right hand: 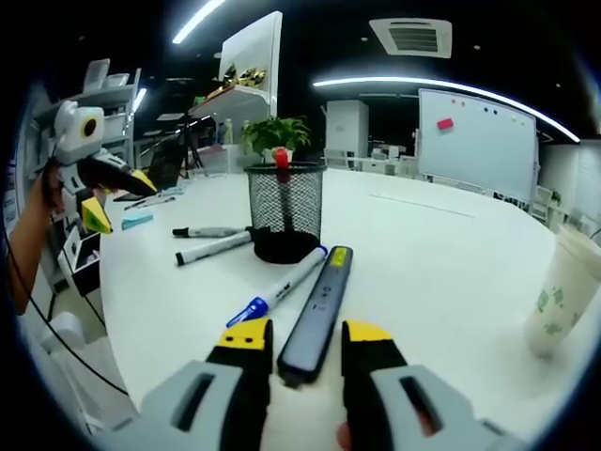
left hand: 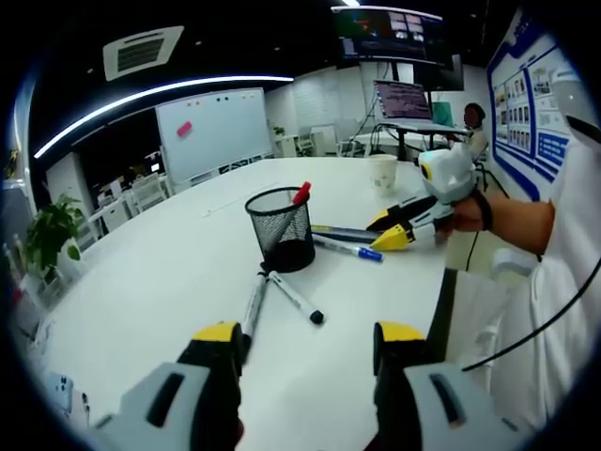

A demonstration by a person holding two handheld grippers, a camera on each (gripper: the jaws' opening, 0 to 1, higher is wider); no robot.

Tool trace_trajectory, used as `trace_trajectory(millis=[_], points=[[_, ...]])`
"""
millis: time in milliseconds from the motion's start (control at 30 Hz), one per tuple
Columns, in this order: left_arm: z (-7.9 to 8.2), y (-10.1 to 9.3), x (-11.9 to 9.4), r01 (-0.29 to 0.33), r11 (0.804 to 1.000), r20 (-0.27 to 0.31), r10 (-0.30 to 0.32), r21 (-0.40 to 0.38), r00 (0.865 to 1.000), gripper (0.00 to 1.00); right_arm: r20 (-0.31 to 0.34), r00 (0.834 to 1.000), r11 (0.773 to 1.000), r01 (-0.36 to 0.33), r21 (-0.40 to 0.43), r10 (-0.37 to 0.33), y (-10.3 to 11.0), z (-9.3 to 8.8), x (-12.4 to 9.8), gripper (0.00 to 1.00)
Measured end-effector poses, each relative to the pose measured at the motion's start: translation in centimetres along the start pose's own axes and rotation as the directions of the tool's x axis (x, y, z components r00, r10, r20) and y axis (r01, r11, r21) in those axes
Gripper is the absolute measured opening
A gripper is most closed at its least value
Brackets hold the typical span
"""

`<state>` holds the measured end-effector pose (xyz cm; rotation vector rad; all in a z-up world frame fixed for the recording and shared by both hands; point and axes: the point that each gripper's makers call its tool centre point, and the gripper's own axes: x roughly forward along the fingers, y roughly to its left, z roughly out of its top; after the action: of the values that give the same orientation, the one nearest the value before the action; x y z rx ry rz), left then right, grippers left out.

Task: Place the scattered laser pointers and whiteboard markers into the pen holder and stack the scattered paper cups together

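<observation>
My right tongs (right hand: 296, 352) stand partly open with the laser pointer (right hand: 317, 312) lying lengthwise between the jaws; I cannot tell whether the pads touch it yet, so I count nothing as held. It is a flat, dark, stiff bar, light I judge, with smooth plastic sides that could slip, so I would close across its near end where the sides run parallel, then lift it level. Just left of it lies the blue-capped whiteboard marker (right hand: 278, 291), close enough that the left jaw could nudge it and set it rolling. Straight ahead stands the mesh pen holder (right hand: 285, 214), already carrying a red-capped marker (right hand: 281, 156); it looks light and could tip if I knock its rim. Two more markers (right hand: 212, 241) lie left of the holder. A paper cup (right hand: 562, 293) stands off to my right, thin-walled and easily crushed.

My left tongs (left hand: 308, 349) are wide open and empty, low over the bench (left hand: 169, 272). Ahead of them two black-capped markers (left hand: 282, 299) lie fanned in front of the holder. The bench edge runs close on the right of the left tongs; ahead and left there is plenty of open white surface.
</observation>
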<state>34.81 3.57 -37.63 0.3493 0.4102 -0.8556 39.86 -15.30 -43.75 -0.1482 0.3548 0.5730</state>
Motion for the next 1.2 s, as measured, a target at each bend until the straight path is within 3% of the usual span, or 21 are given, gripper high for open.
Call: trace_trajectory(millis=[1200], points=[[-0.19,-0.22,0.19,0.007,1.000,-0.003,-0.007,-0.006,1.000,0.57,0.010,1.000,1.000,0.026,-0.017,-0.025,-0.06,-0.33,-0.34,0.28]])
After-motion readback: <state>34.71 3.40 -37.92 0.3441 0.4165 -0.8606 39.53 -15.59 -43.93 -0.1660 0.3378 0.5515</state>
